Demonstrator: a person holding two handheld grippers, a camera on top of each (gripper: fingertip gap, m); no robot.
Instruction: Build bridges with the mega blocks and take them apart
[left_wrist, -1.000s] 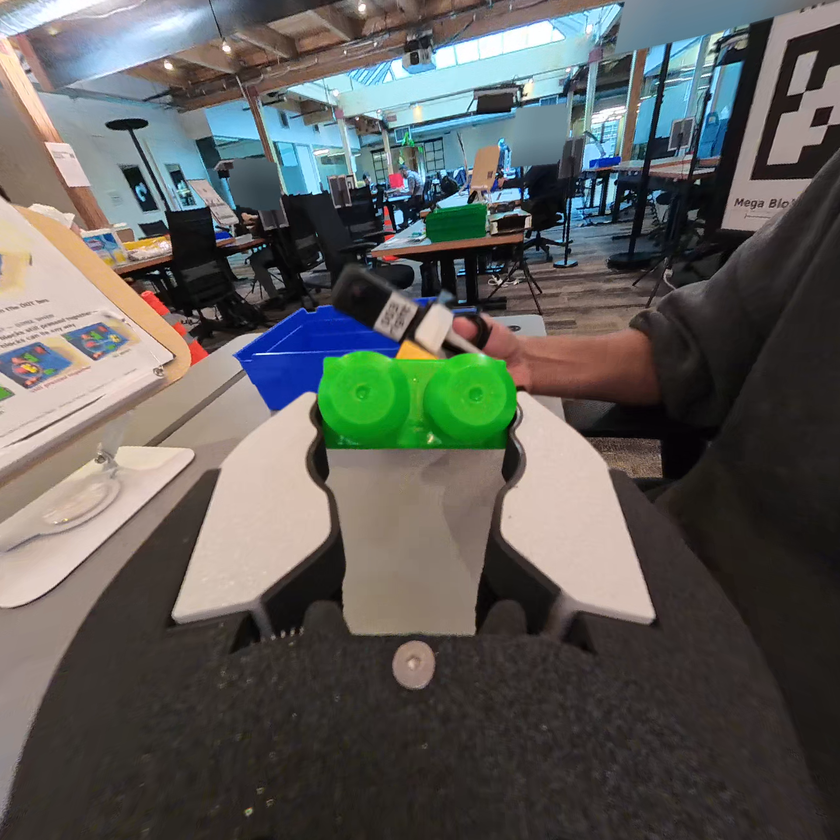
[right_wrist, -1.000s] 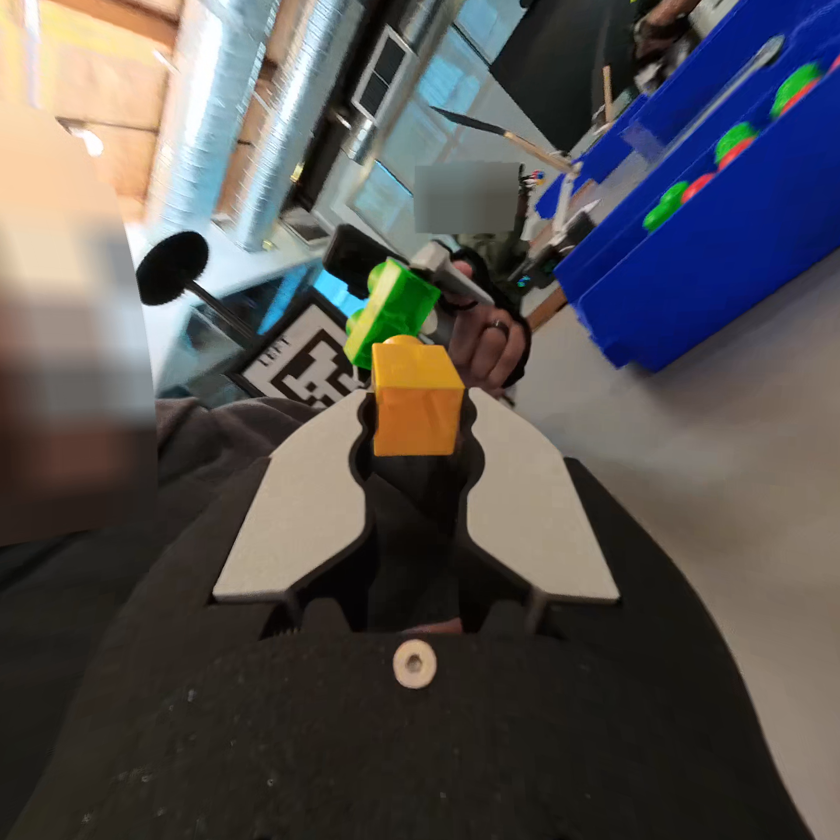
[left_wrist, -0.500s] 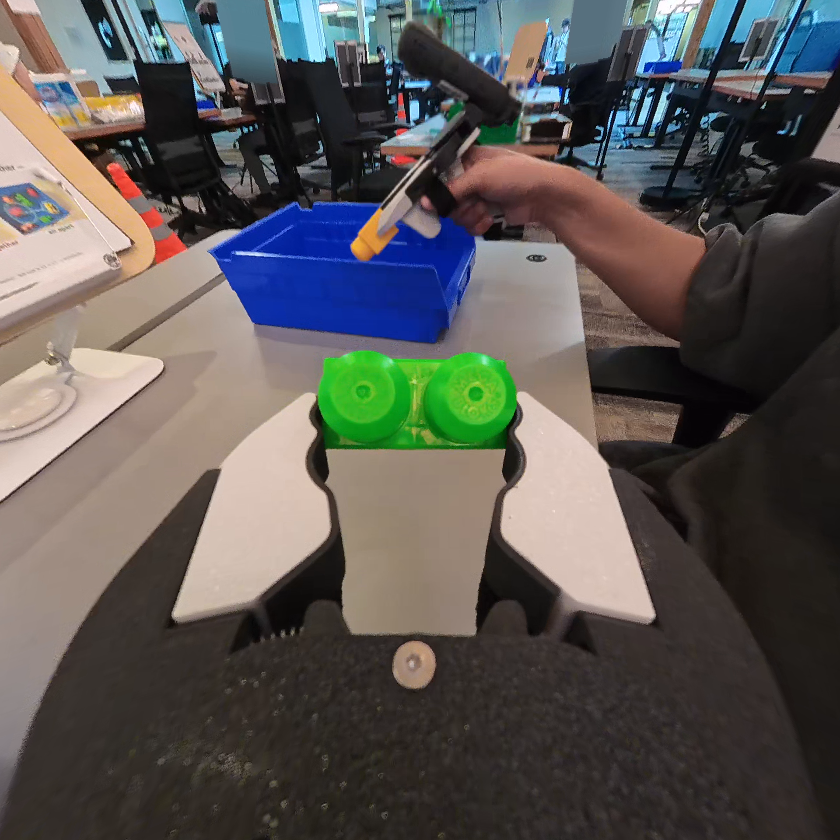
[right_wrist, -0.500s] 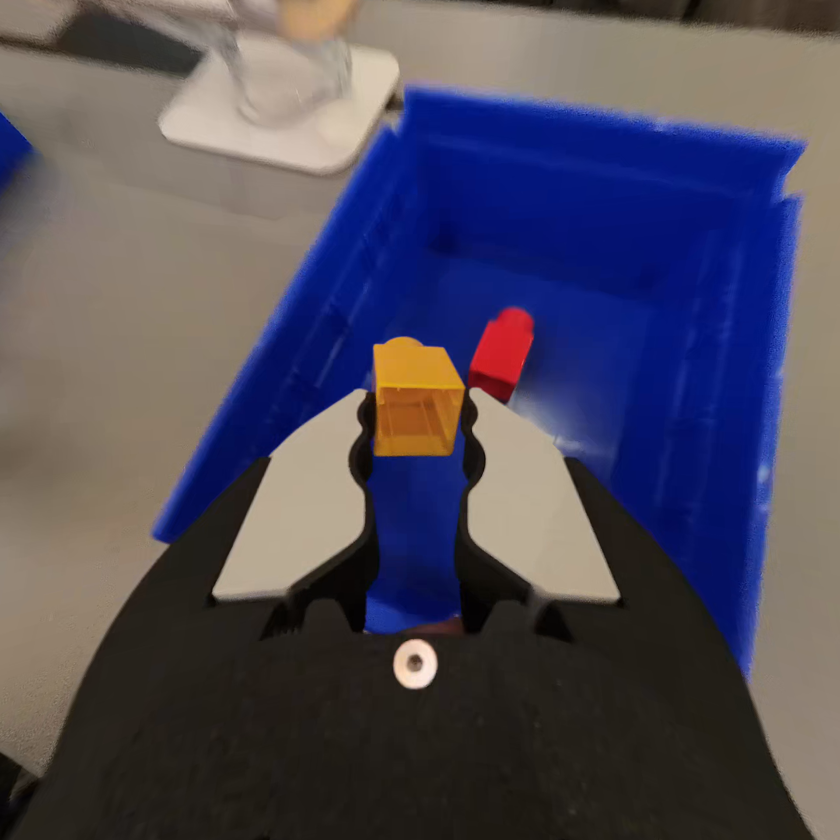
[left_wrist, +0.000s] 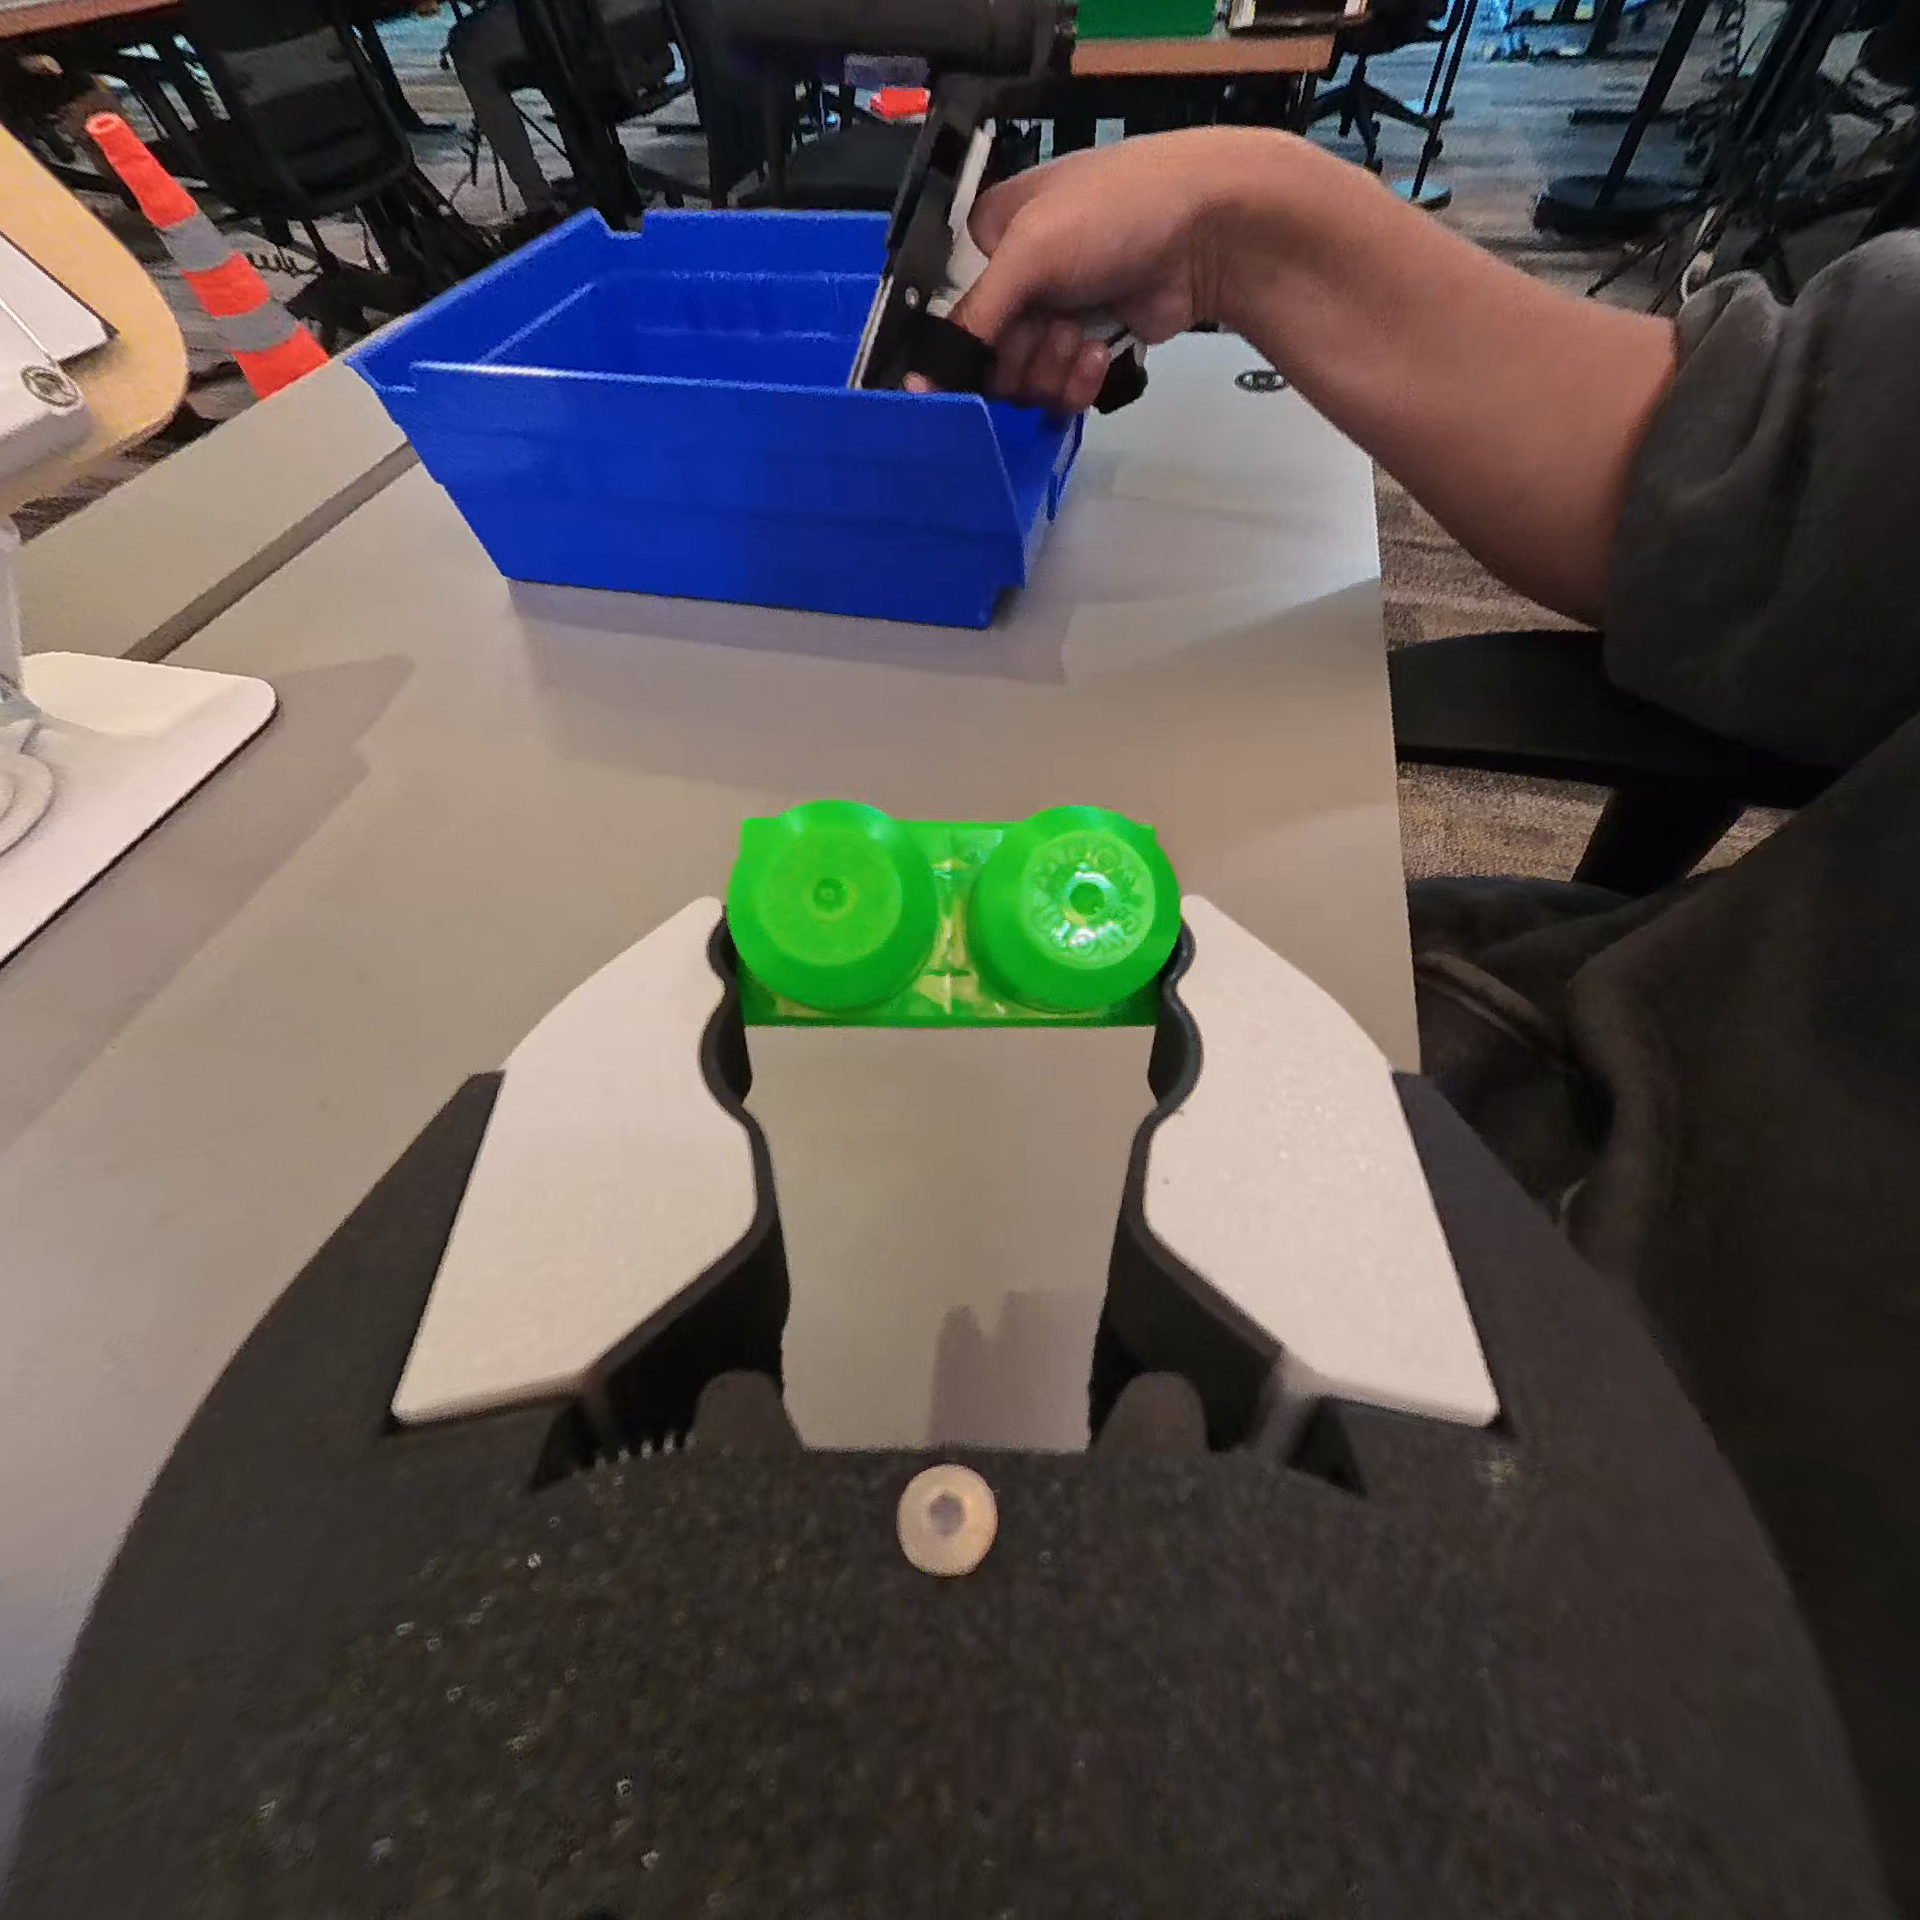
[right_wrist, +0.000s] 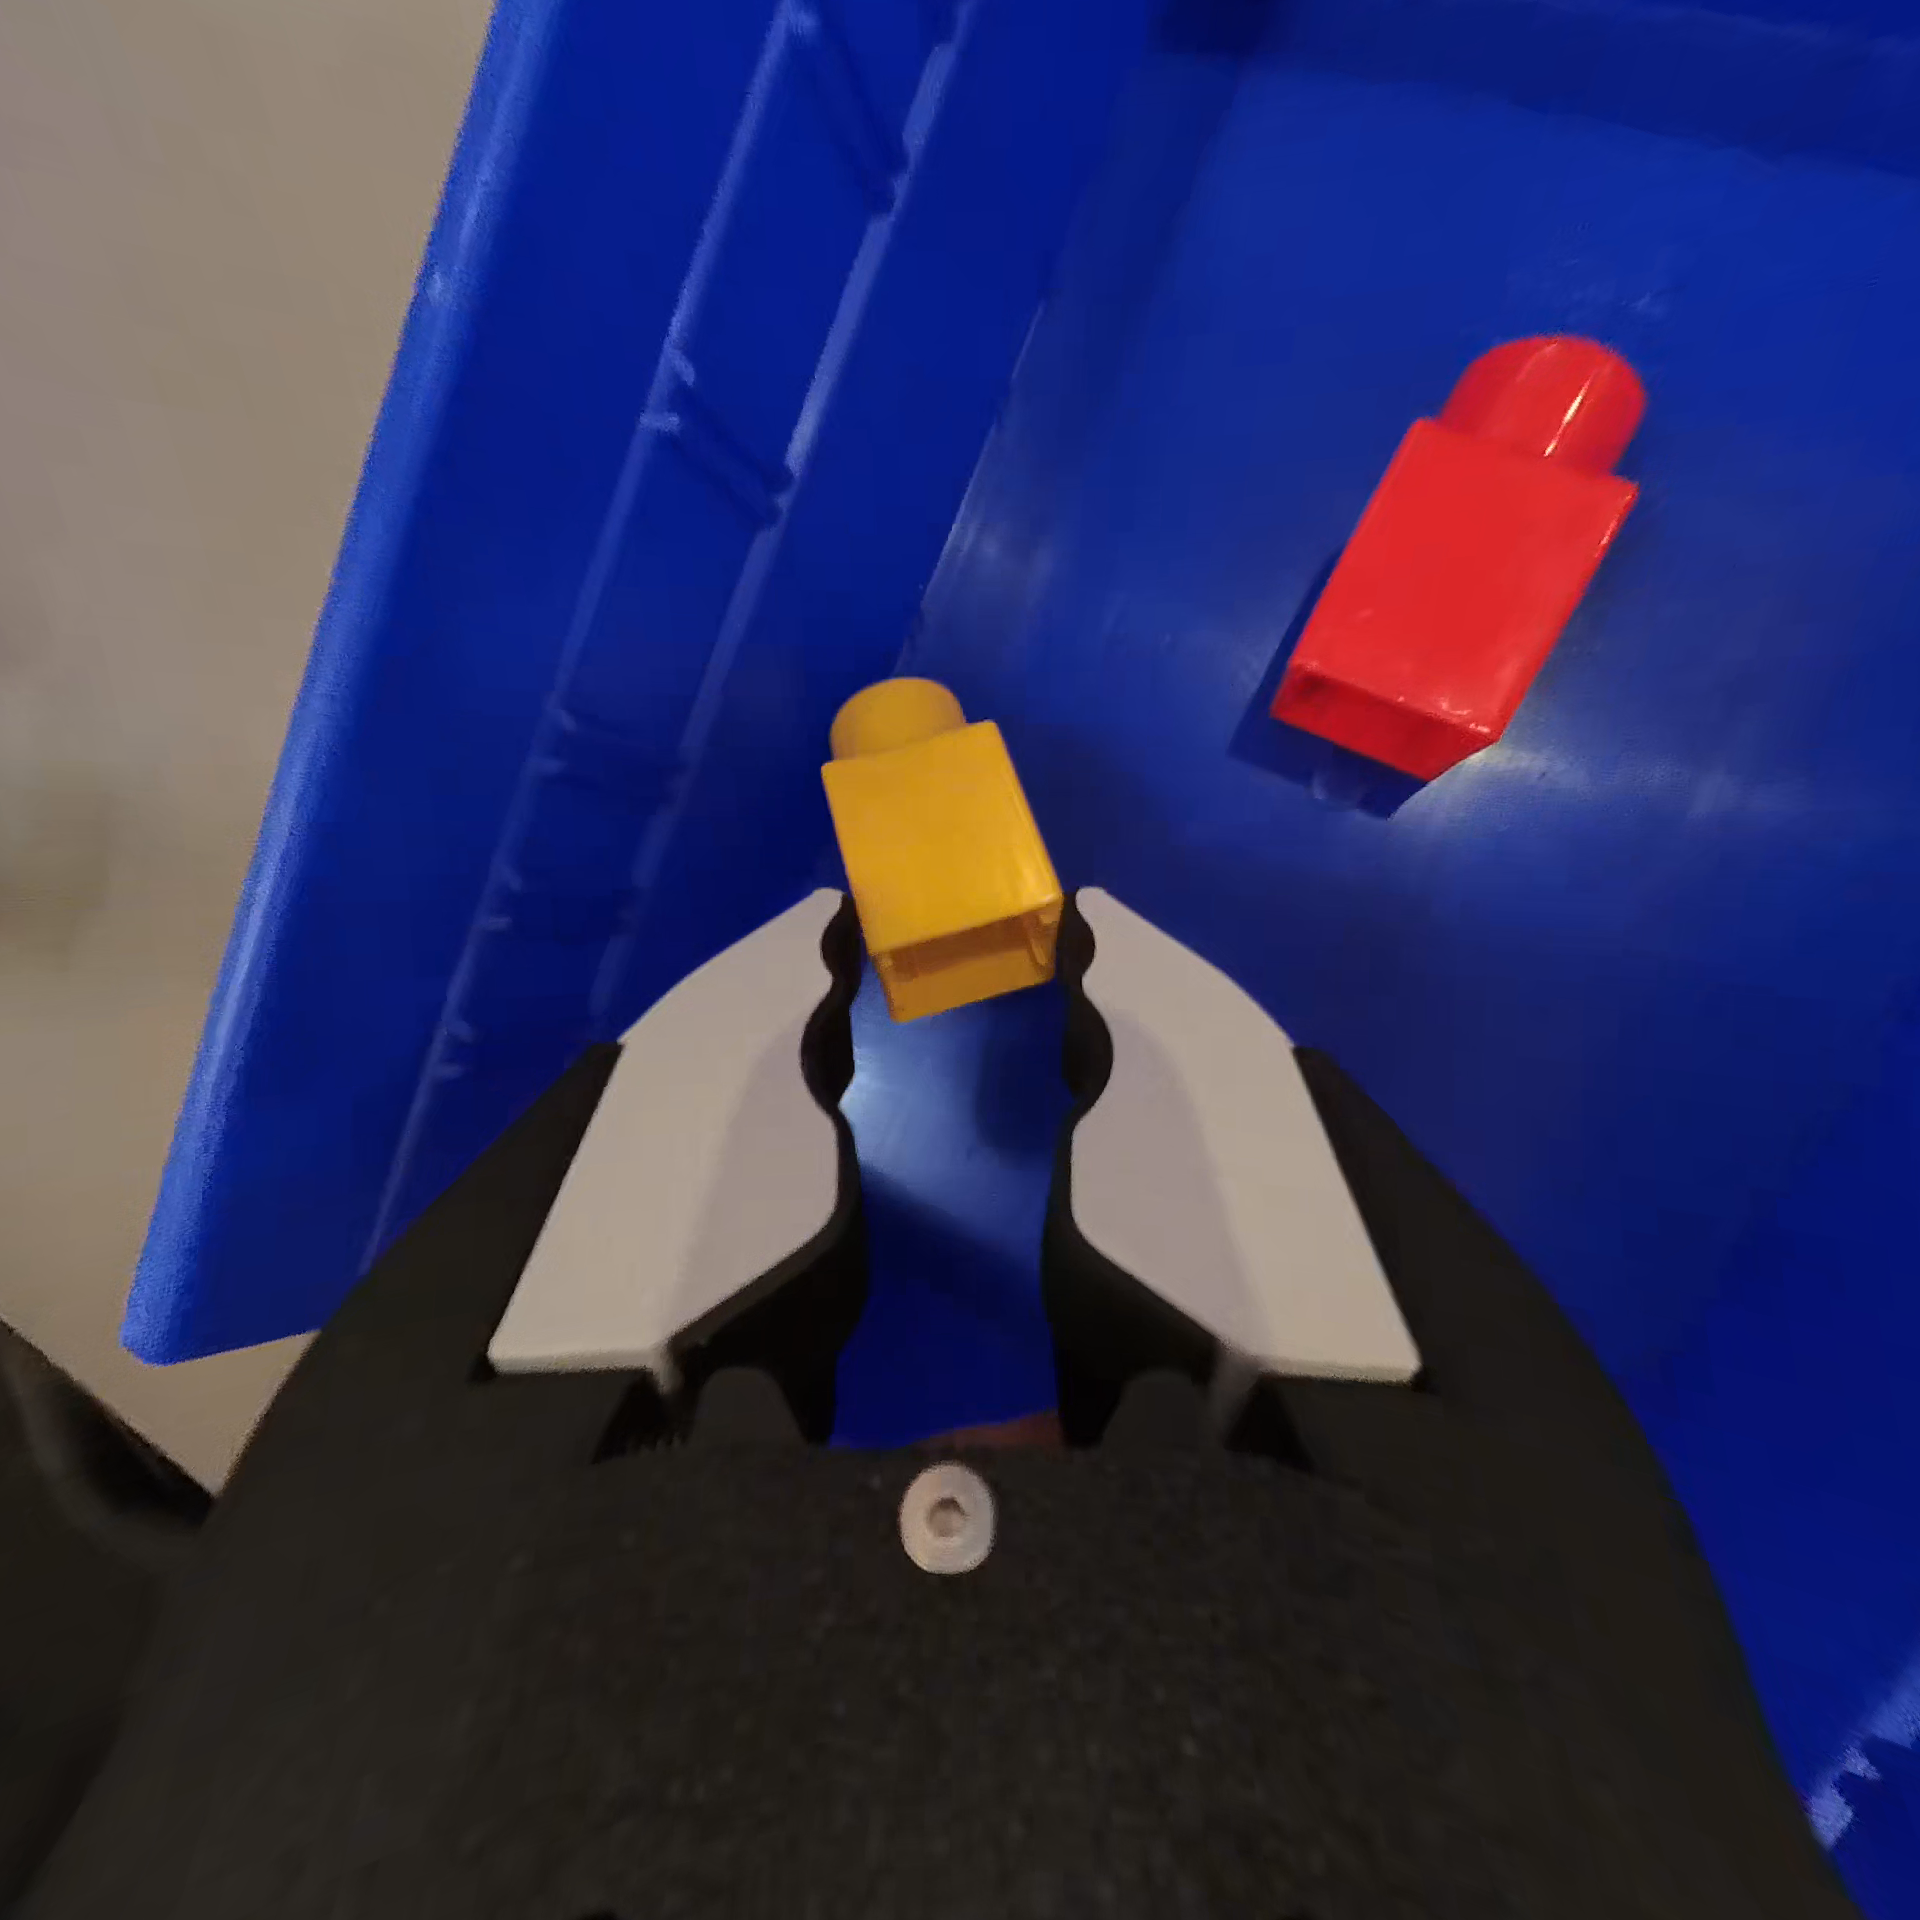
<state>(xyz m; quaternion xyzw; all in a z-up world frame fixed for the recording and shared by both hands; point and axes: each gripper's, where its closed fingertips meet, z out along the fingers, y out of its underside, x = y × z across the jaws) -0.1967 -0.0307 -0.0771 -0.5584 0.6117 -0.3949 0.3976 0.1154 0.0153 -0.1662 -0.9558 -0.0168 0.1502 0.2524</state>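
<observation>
Left claw (left_wrist: 951, 935): black textured body, two pale grey fingers (left_wrist: 582, 1164), one pale centre screw (left_wrist: 945, 1520). Right claw (right_wrist: 954, 935): same build. Dark grey sleeve (left_wrist: 1756, 499).

Grey table (left_wrist: 582, 748); orange-grey traffic cone (left_wrist: 208, 270) on floor beyond; white stand base (left_wrist: 135, 727) at left edge; black office chairs behind.

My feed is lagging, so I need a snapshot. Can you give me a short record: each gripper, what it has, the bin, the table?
left gripper: shut on the green block, above the table
right gripper: inside the blue bin, jaws around the yellow block, which sits tilted; grip looks loose
bin contents: red block lying on its side on the floor
bin place: on the table, ahead of the left gripper
</observation>
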